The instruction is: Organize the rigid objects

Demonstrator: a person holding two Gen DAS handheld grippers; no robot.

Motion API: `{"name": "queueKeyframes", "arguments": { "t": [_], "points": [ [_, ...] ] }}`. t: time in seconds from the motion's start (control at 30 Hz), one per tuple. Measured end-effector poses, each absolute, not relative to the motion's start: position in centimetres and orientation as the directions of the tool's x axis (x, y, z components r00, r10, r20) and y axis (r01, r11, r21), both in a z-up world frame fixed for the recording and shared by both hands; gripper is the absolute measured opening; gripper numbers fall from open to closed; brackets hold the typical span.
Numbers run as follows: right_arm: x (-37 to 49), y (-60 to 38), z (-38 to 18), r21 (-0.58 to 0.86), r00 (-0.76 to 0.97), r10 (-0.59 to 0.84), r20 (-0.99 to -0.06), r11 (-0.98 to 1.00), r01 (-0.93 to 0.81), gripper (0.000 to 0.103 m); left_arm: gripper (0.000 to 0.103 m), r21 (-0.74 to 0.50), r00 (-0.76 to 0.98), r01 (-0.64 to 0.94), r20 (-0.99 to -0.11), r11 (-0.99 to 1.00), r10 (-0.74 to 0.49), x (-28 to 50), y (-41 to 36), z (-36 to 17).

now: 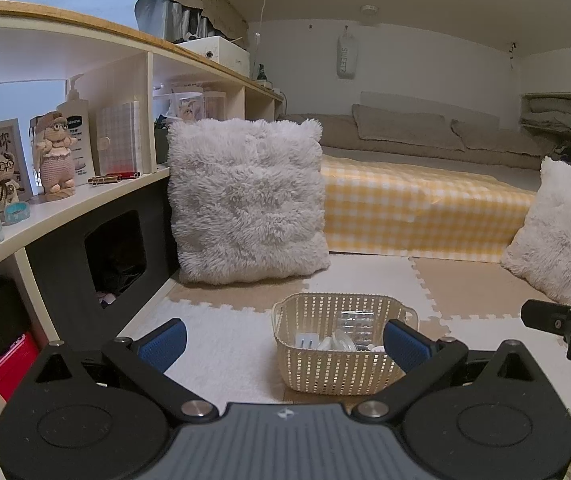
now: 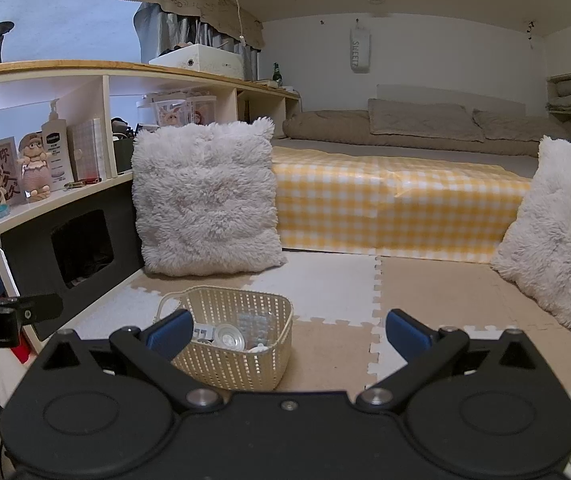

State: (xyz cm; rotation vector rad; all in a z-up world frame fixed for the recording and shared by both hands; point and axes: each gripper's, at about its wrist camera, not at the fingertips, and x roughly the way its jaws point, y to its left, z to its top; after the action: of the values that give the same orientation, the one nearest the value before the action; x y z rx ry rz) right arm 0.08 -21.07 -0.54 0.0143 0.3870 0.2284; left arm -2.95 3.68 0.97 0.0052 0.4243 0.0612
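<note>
A cream woven plastic basket stands on the foam floor mat, also in the right wrist view. It holds small clear and white plastic items. My left gripper is open and empty, just behind the basket, its right finger in front of the basket's near right corner. My right gripper is open and empty, the basket in front of its left finger. Each gripper shows at the edge of the other's view.
A shelf unit on the left carries a crochet doll, a lotion bottle, a framed picture and tape rolls. Two fluffy white cushions lean on either side. A low bed with a yellow checked cover lies behind.
</note>
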Motion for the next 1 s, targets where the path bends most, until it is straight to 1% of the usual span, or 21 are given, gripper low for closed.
{"name": "queueKeyframes", "arguments": {
  "t": [1.0],
  "points": [
    [0.14, -21.19, -0.57, 0.057, 0.900, 0.222, -0.375, 0.975, -0.217, 0.103, 0.103, 0.020, 0.908, -0.047, -0.417, 0.999, 0.051, -2.90, 3.84, 0.90]
  ]
}}
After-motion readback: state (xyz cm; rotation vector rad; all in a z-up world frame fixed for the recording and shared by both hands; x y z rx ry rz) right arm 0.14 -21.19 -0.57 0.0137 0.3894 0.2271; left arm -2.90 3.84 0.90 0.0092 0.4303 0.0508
